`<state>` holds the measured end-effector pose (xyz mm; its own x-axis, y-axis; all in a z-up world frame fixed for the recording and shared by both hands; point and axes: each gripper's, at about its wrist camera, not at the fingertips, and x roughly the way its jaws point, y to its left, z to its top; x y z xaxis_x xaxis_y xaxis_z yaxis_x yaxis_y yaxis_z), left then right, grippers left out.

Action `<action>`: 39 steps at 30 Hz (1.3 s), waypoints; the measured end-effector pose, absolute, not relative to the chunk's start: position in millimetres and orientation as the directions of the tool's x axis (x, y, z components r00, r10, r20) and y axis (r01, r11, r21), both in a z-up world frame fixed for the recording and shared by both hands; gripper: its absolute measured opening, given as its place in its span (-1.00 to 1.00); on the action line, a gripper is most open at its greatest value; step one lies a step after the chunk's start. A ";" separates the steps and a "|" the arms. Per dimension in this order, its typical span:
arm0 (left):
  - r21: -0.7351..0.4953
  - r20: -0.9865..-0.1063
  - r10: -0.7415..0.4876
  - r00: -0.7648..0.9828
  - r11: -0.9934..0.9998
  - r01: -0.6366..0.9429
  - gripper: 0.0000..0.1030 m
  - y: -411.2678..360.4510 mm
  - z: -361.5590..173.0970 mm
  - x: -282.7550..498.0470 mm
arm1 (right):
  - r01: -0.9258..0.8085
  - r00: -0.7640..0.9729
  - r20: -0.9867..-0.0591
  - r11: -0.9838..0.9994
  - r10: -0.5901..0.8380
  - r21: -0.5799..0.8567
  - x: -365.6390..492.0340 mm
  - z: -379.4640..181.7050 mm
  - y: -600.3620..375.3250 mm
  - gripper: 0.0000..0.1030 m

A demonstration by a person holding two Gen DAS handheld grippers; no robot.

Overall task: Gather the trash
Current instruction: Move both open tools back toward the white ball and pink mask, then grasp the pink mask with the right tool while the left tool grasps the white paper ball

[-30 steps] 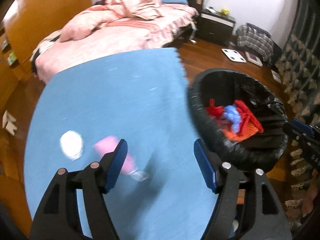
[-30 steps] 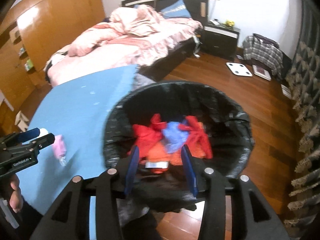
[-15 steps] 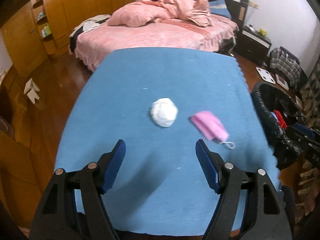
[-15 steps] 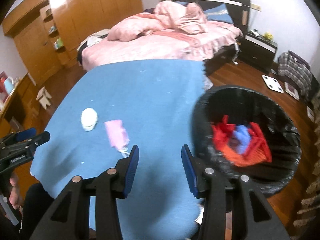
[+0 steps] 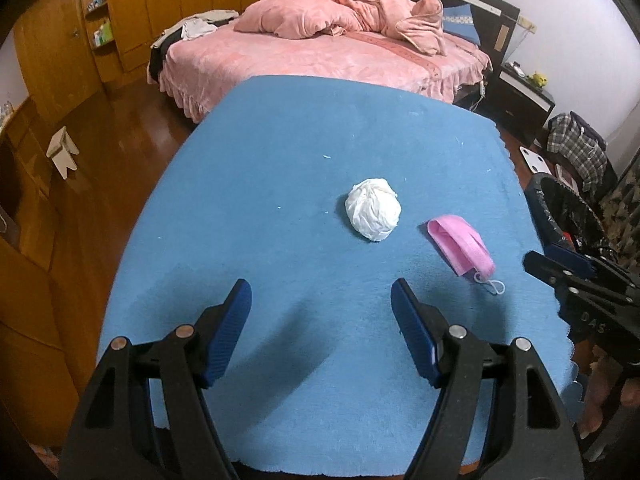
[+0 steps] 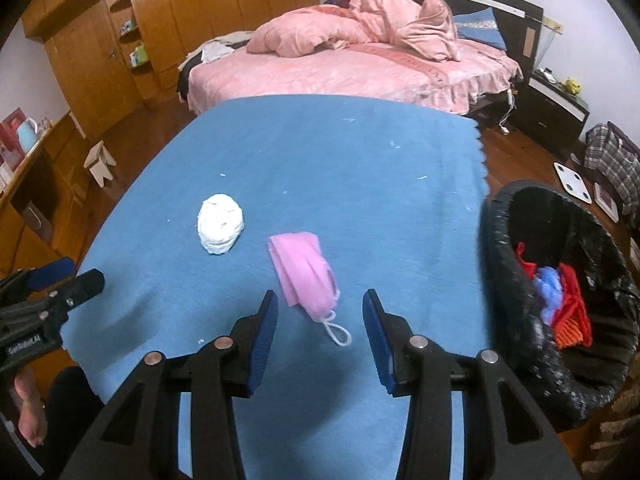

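A white crumpled paper ball (image 5: 373,214) (image 6: 220,224) and a pink face mask (image 5: 461,247) (image 6: 305,275) with a white ear loop lie on the blue-covered table (image 5: 280,184) (image 6: 360,168). My left gripper (image 5: 321,295) hovers open over the cloth, short of the ball, with nothing between its fingers. My right gripper (image 6: 319,307) is open just behind the mask, its ear loop lying between the fingertips. A black-lined trash bin (image 6: 560,304) (image 5: 560,204) to the right of the table holds red, orange and blue trash.
A bed with pink bedding (image 5: 332,44) stands beyond the table. Wooden wardrobes (image 5: 60,60) line the left wall. A dark nightstand (image 6: 556,108), a white scale (image 6: 573,180) and plaid cloth (image 5: 580,152) sit at the right on the wood floor.
Both grippers have swung left, away from the bin and over the table. The ball and mask now lie ahead of them. The right gripper no longer hangs over the bin.
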<state>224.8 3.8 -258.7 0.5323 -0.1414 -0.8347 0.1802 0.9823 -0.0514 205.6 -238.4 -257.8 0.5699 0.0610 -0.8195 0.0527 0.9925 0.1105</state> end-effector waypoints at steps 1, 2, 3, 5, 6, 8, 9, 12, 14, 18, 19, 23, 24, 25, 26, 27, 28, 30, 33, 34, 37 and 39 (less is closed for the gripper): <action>-0.053 -0.835 -0.145 0.530 0.981 0.185 0.35 2.6 -261.3 227.0 | 0.050 0.569 -0.820 0.993 0.063 0.111 208.0 -259.6 -236.6 -0.15; -0.051 -0.837 -0.144 0.528 0.981 0.187 0.35 1.3 -264.2 229.7 | 0.048 0.567 -0.821 0.993 0.065 0.111 210.9 -261.7 -235.2 -0.15; -0.048 -0.838 -0.142 0.527 0.981 0.189 0.35 -0.2 -266.6 231.7 | 0.045 0.563 -0.824 0.993 0.068 0.113 215.8 -265.1 -233.9 -0.15; -0.046 -0.840 -0.142 0.524 0.980 0.193 0.34 -2.7 -271.2 236.5 | 0.042 0.558 -0.827 0.993 0.071 0.114 222.7 -271.1 -232.7 -0.15; -0.044 -0.842 -0.142 0.521 0.980 0.195 0.34 -3.4 -274.1 239.9 | 0.042 0.555 -0.829 0.992 0.073 0.116 225.0 -273.2 -232.3 -0.15; -0.047 -0.844 -0.145 0.517 0.979 0.199 0.34 -4.8 -278.8 245.0 | 0.041 0.548 -0.833 0.992 0.080 0.122 231.9 -279.0 -232.8 -0.15; -0.046 -0.845 -0.146 0.514 0.978 0.202 0.34 -5.7 -281.8 247.8 | 0.040 0.545 -0.835 0.992 0.081 0.122 235.3 -282.0 -232.7 -0.15; -0.040 -0.851 -0.141 0.505 0.978 0.207 0.33 -9.9 -290.6 256.3 | 0.036 0.531 -0.843 0.992 0.087 0.125 245.3 -292.8 -232.5 -0.15; -0.041 -0.855 -0.140 0.499 0.978 0.205 0.31 -11.4 -295.7 261.8 | 0.034 0.520 -0.849 0.991 0.093 0.129 251.4 -300.9 -232.4 -0.15; -0.046 -0.867 -0.143 0.477 0.977 0.210 0.31 -16.4 -308.1 273.5 | 0.036 0.496 -0.861 0.989 0.107 0.143 263.0 -316.6 -232.0 -0.16; -0.046 -0.869 -0.144 0.473 0.976 0.212 0.31 -18.0 -310.5 275.7 | 0.036 0.491 -0.865 0.989 0.109 0.145 265.7 -320.8 -232.3 -0.17; -0.049 -0.876 -0.148 0.459 0.974 0.221 0.31 -24.3 -319.9 285.5 | 0.029 0.478 -0.870 0.989 0.116 0.148 272.9 -330.9 -233.9 -0.58; -0.052 -0.878 -0.150 0.455 0.974 0.221 0.31 -26.2 -321.7 288.2 | 0.029 0.481 -0.869 0.988 0.118 0.150 274.1 -331.6 -235.4 -0.66; -0.055 -0.879 -0.153 0.452 0.973 0.223 0.31 -28.6 -323.3 290.7 | 0.029 0.483 -0.867 0.987 0.122 0.155 275.1 -331.7 -237.6 -0.69; -0.057 -0.880 -0.155 0.450 0.973 0.224 0.31 -31.3 -324.6 291.7 | 0.033 0.486 -0.865 0.987 0.123 0.159 276.1 -331.5 -240.0 -0.73; -0.060 -0.880 -0.158 0.447 0.972 0.226 0.30 -34.4 -325.8 294.0 | 0.041 0.491 -0.863 0.986 0.121 0.162 277.0 -330.5 -243.2 -0.74; -0.062 -0.881 -0.162 0.445 0.971 0.230 0.30 -37.6 -326.1 296.6 | 0.049 0.496 -0.860 0.985 0.121 0.167 278.6 -329.2 -246.7 -0.74; -0.065 -0.880 -0.169 0.444 0.969 0.239 0.30 -44.3 -326.9 299.9 | 0.057 0.501 -0.857 0.983 0.121 0.172 281.0 -327.1 -251.8 -0.74; -0.069 -0.880 -0.177 0.441 0.966 0.250 0.30 -54.9 -329.1 304.9 | 0.060 0.507 -0.854 0.984 0.117 0.170 284.6 -323.7 -256.7 -0.74; -0.067 -0.880 -0.176 0.440 0.965 0.252 0.30 -57.8 -330.6 307.1 | 0.060 0.508 -0.853 0.984 0.116 0.170 285.1 -323.2 -258.1 -0.74; -0.065 -0.883 -0.173 0.436 0.966 0.252 0.30 -62.1 -336.0 314.5 | 0.057 0.508 -0.853 0.984 0.118 0.170 287.3 -321.8 -260.5 -0.74; -0.066 -0.886 -0.172 0.431 0.966 0.250 0.27 -65.8 -338.5 320.5 | 0.053 0.508 -0.853 0.984 0.119 0.169 288.0 -321.8 -261.4 -0.74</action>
<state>320.5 -65.8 -338.5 0.4309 -0.1719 -0.8859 0.2505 0.9659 -0.0657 288.0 -261.4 -321.8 0.5082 0.1189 -0.8530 0.0533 0.9842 0.1690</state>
